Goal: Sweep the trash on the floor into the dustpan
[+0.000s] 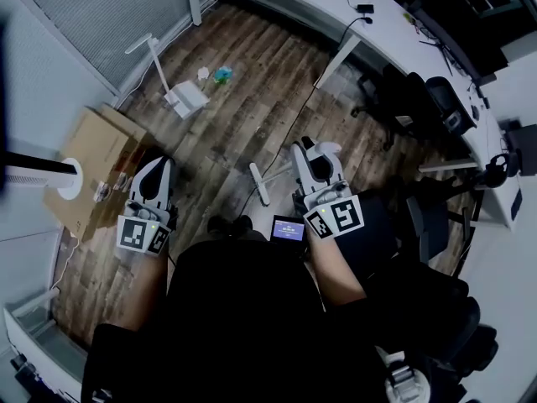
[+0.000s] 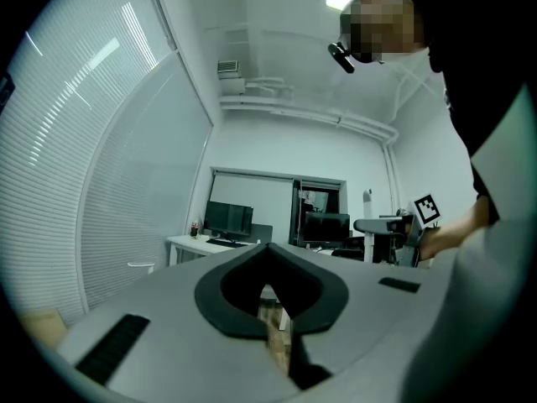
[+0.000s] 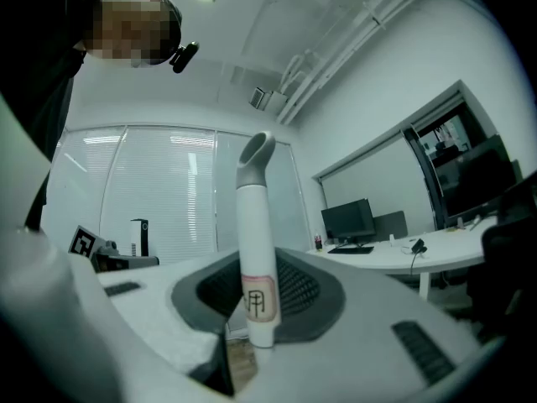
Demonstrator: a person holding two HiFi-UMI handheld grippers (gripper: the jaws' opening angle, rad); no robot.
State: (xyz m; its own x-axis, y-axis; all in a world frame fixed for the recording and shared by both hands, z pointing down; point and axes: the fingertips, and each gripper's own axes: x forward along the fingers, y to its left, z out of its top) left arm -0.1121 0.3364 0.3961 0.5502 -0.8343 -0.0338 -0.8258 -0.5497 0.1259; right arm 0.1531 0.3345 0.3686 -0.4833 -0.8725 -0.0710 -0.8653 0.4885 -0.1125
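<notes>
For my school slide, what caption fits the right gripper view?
Right gripper clamps a white broom handle upright in an office.

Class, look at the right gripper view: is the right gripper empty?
No, the right gripper is shut on an upright white plastic handle with a grey tip.

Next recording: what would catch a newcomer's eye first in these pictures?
The white broom handle gripped in the right gripper fills the middle of the right gripper view. Ahead on the wood floor, a white long-handled dustpan sits beside a few bits of trash. The left gripper is shut and empty, next to a cardboard box.
</notes>
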